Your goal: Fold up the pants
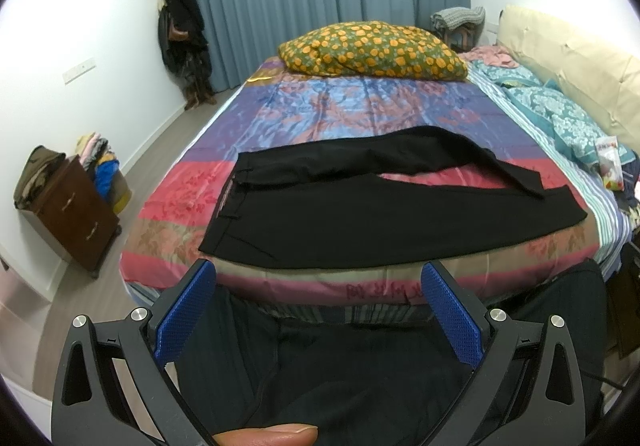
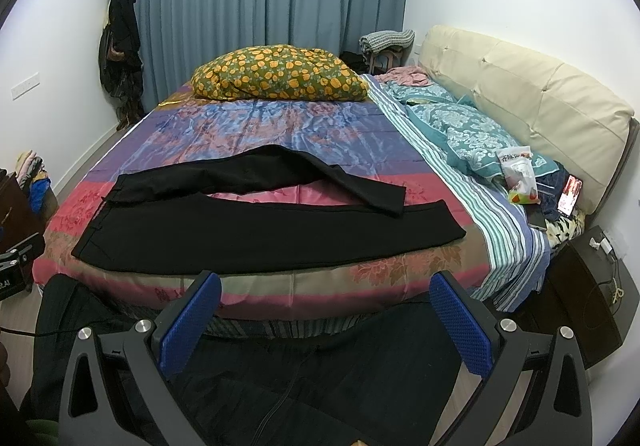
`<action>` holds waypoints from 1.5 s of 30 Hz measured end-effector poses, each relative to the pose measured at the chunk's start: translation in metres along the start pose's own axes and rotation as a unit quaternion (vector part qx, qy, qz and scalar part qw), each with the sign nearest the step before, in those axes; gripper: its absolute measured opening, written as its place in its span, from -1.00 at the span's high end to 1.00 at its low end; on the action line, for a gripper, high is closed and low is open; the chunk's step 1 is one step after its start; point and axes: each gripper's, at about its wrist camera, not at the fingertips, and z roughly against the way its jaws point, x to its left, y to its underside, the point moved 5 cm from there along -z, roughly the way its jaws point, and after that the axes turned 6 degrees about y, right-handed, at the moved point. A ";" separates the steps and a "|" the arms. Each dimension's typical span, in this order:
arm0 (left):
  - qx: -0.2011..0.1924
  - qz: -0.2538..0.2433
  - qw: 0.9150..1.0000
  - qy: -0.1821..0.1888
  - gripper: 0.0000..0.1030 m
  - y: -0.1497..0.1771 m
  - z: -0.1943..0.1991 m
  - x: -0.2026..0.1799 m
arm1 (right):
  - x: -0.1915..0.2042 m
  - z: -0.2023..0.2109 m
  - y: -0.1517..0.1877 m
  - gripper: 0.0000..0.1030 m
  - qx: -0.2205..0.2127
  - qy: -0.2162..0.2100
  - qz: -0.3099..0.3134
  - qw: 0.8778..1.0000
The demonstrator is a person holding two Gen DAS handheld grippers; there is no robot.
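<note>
Black pants (image 1: 360,218) lie spread on the bed's colourful cover, waistband at the left, legs running right. The far leg bends and its hem crosses onto the near leg. The pants also show in the right wrist view (image 2: 248,234). My left gripper (image 1: 318,278) is open and empty, held off the bed's near edge, short of the pants. My right gripper (image 2: 326,286) is open and empty too, likewise short of the near edge.
A flowered yellow pillow (image 2: 280,74) lies at the far end of the bed (image 2: 280,126). Teal bedding (image 2: 460,130), a snack bag (image 2: 520,178) and a phone (image 2: 570,194) lie along the cream headboard (image 2: 540,94) at right. A brown drawer chest (image 1: 76,210) stands at left, a dark nightstand (image 2: 588,282) at right.
</note>
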 end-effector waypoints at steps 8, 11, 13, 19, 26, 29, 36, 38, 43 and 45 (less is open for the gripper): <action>0.010 0.007 1.000 0.015 -0.99 0.003 -0.004 0.000 | -0.004 0.001 0.000 -1.00 0.001 0.003 0.000 1.000; 0.010 0.008 1.000 0.017 -0.99 0.002 -0.004 0.001 | -0.005 0.002 0.001 -1.00 0.002 0.007 -0.001 1.000; 0.009 0.009 1.000 0.018 -0.99 0.003 -0.003 0.002 | -0.006 0.002 -0.001 -1.00 0.002 0.008 -0.002 1.000; 0.014 0.015 1.000 0.013 -0.99 0.004 -0.005 0.005 | -0.006 0.003 -0.001 -1.00 0.001 0.008 -0.002 1.000; 0.015 0.021 1.000 0.014 -0.99 0.004 -0.005 0.007 | -0.005 0.004 -0.005 -1.00 -0.001 0.006 0.004 1.000; 0.008 0.022 1.000 0.020 -0.99 0.002 -0.002 0.006 | -0.002 0.005 -0.005 -1.00 -0.001 0.004 0.008 1.000; 0.001 0.022 0.999 0.024 -0.99 0.001 0.000 0.005 | 0.002 0.006 -0.005 -1.00 -0.003 -0.005 0.013 1.000; -0.002 0.025 0.999 0.026 -0.99 0.000 0.001 0.007 | 0.004 0.005 -0.005 -1.00 -0.002 -0.007 0.015 1.000; -0.013 0.020 0.999 0.030 -0.99 -0.001 0.004 0.006 | 0.009 0.007 -0.003 -1.00 -0.003 -0.021 0.022 1.000; -0.015 0.018 0.999 0.035 -0.99 -0.002 0.004 0.004 | 0.011 0.007 -0.002 -1.00 -0.003 -0.025 0.025 0.999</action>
